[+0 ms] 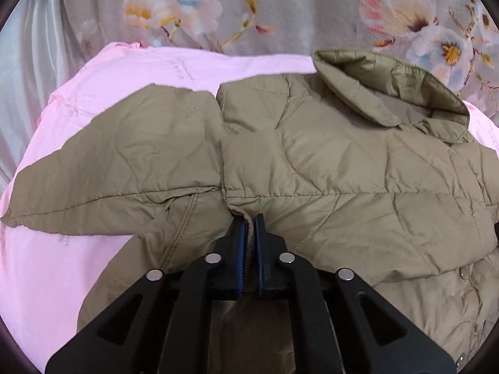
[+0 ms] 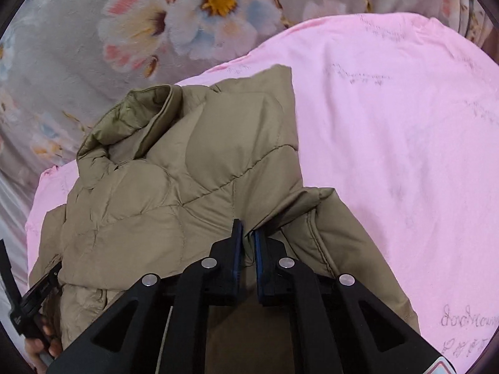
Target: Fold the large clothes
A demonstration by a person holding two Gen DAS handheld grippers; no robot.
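A khaki quilted jacket (image 1: 312, 162) lies spread on a pink sheet (image 1: 93, 87) over a bed, with a floral blanket (image 1: 280, 9) behind it; the collar (image 1: 389, 93) stands up at the far edge, which suggests the garment was laid flat as the starting position for folding. The left tool (image 1: 248, 227) is clenched on a pinch of fabric at the seam where the sleeve (image 1: 124, 162) joins the body, a sensible purchase point, since a lift from there should carry the sleeve across the torso. The right tool (image 2: 246, 237) is likewise clamped on a fold of jacket cloth near the opposite armhole, where the other sleeve (image 2: 336, 243) runs off towards the camera. In the right wrist view the left tool and the hand (image 2: 40, 342) holding it appear at the lower left edge. Judgement: both grips are set symmetrically at the shoulders so the garment can be raised or folded evenly; folding proper appears not yet begun. Risk: the slippery padded shell may slide from such narrow pinches.
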